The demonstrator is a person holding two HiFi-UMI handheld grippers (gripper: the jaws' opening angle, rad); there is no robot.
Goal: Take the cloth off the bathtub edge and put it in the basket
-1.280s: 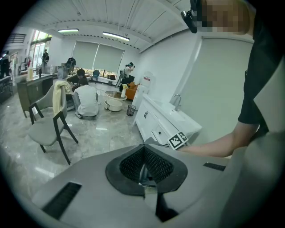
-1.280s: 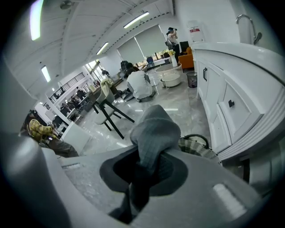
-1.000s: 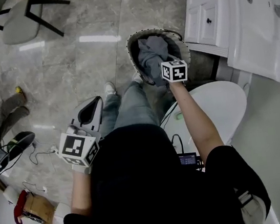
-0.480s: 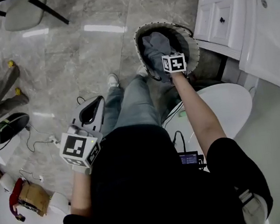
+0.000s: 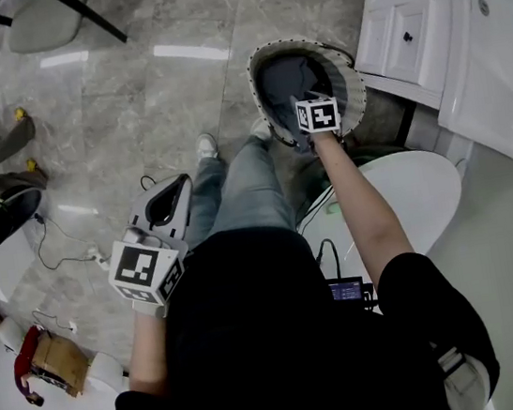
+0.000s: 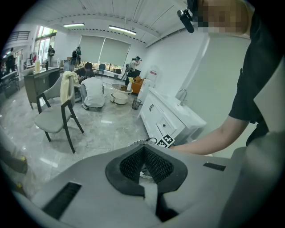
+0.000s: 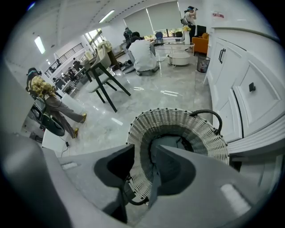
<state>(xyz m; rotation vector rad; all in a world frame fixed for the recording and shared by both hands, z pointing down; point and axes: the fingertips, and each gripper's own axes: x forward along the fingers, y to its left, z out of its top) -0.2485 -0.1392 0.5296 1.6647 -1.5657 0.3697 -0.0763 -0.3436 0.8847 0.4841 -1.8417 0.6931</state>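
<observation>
Down into the basket (image 5: 264, 64) goes the cloth (image 5: 284, 78): a second ago it hung bunched from my right jaws above the rim, and now it lies as a grey heap on the basket's bottom. My right gripper (image 7: 143, 156) has sunk with it and sits low over the near rim. Its jaws have just been opening. They stand apart, with no cloth between them, only the woven rim showing through the gap.

My left gripper (image 6: 144, 149) hangs off to the side by my leg, jaws clenched on nothing, well apart from the basket. The basket stands on the floor (image 5: 131, 122), just beside the foot of the white cabinet (image 5: 403, 36).

I judge the step in hand to be the release itself, and the task close to done. To finish it well, I want the jaws kept apart and lifted straight up, not dragged sideways, so that no fold catches on a pad and rides back out. The wicker rim and the black loop handle (image 7: 218, 116) are near the jaws, and a tilted pull could hook either one and tip the basket. Before I move off I would check from the head view that no corner of cloth trails over the rim.
</observation>
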